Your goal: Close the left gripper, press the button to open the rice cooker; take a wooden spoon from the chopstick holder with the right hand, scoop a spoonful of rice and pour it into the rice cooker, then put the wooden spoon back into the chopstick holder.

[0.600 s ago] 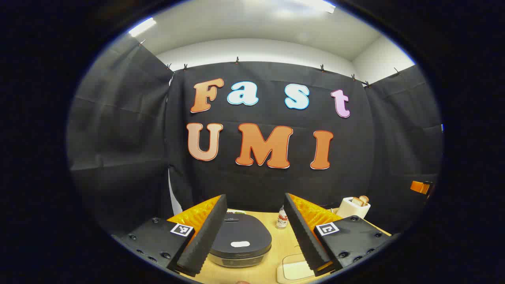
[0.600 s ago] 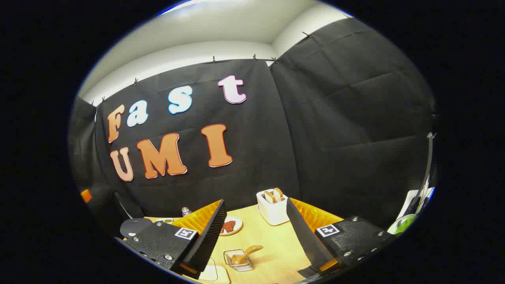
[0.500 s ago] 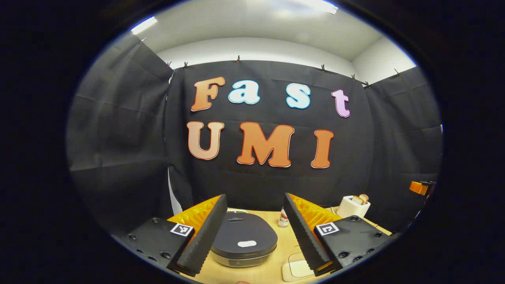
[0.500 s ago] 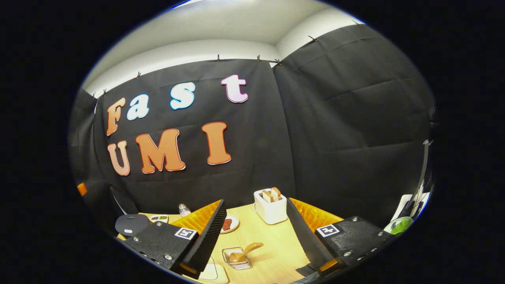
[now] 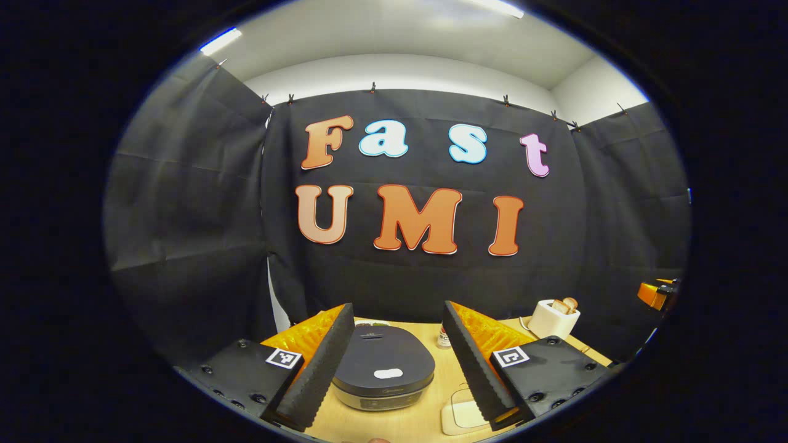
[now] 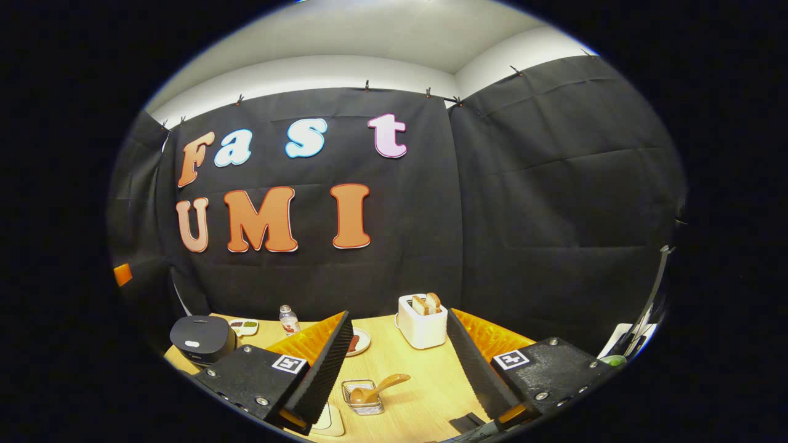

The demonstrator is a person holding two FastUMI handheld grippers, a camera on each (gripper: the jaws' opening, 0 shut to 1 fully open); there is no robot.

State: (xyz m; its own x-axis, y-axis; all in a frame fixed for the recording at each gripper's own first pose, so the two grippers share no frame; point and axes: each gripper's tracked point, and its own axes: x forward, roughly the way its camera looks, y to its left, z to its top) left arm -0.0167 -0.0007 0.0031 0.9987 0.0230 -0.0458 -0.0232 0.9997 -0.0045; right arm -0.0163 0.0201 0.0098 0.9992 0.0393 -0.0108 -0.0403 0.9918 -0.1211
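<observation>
Since the earlier frames I have tilted both cameras downward: the dark grey oval rice cooker with closed lid [image 5: 383,374] now sits higher between my left tongs [image 5: 391,363], and in the right gripper view it has come further into sight, well off to the left of my right tongs [image 6: 399,363].

Left tongs: spread wide, holding nothing. The cooker lies directly ahead between the fingers, with a white oval patch on its lid. Faint lettering on its front panel is too small to read.

Right tongs: spread wide, holding nothing. The light brown wooden spoon [image 6: 377,389] lies tilted in the small wire-frame chopstick holder [image 6: 363,397], ahead between the fingers, nearer the left finger.

A square black-and-white tracking marker [image 6: 508,359] is fixed to each finger base. A white toaster holding bread slices [image 6: 422,322] stands beyond the fingertips on the pale wooden table [image 6: 431,381].
</observation>
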